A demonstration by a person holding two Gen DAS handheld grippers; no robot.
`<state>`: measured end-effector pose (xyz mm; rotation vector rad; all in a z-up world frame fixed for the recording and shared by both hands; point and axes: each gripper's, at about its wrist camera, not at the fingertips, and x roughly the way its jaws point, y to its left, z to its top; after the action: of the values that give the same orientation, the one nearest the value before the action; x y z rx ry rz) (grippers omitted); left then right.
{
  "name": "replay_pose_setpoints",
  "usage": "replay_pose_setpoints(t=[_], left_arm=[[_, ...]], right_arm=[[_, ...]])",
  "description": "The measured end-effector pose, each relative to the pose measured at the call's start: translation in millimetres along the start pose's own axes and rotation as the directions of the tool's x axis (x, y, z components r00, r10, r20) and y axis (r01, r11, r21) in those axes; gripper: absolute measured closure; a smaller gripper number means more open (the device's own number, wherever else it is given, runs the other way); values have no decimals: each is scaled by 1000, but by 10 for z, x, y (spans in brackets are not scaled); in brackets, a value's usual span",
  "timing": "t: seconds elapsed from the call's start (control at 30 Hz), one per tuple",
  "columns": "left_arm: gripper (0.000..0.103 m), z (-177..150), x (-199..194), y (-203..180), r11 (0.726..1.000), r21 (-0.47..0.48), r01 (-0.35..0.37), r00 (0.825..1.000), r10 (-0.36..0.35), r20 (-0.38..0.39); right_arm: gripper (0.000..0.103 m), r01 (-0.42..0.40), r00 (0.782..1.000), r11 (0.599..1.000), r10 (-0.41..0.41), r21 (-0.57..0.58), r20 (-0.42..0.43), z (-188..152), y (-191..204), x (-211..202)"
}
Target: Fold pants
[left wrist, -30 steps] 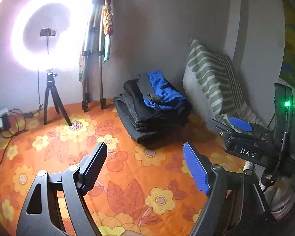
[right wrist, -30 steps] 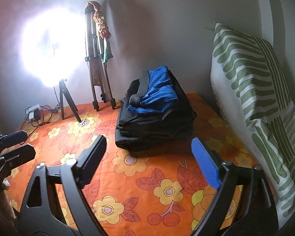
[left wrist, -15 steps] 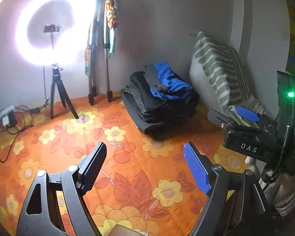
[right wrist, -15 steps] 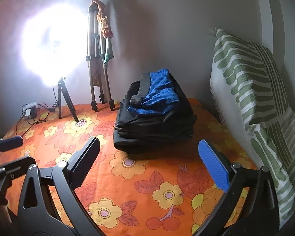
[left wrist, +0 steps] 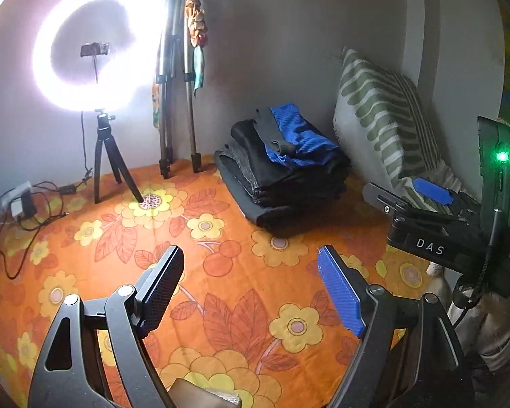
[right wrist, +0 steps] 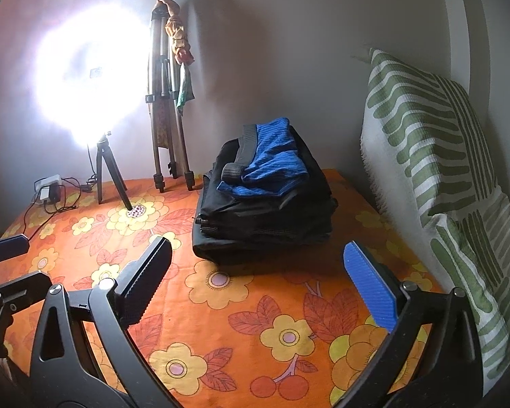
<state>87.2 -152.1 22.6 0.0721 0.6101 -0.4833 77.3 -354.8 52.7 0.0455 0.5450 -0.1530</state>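
Now drawn a little farther back than a second ago, the left gripper [left wrist: 250,289] and right gripper [right wrist: 256,285] both hang with jaws wide apart and empty above the orange floral bedsheet [right wrist: 241,309]. The folded pants [right wrist: 265,200] sit in a neat dark stack near the wall, blue pair on top, unmoved, between the folded tripod [right wrist: 168,108] and the green-striped pillow [right wrist: 438,156].
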Motion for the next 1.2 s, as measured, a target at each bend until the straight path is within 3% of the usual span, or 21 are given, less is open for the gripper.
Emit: replay_pose_setpoints(t=[1.2], left_arm=[[21, -4, -34, 12, 1000, -1, -11, 1000, 11, 4]], right_arm=[[0, -9, 1000, 1000, 8, 18, 6, 36, 54, -9]])
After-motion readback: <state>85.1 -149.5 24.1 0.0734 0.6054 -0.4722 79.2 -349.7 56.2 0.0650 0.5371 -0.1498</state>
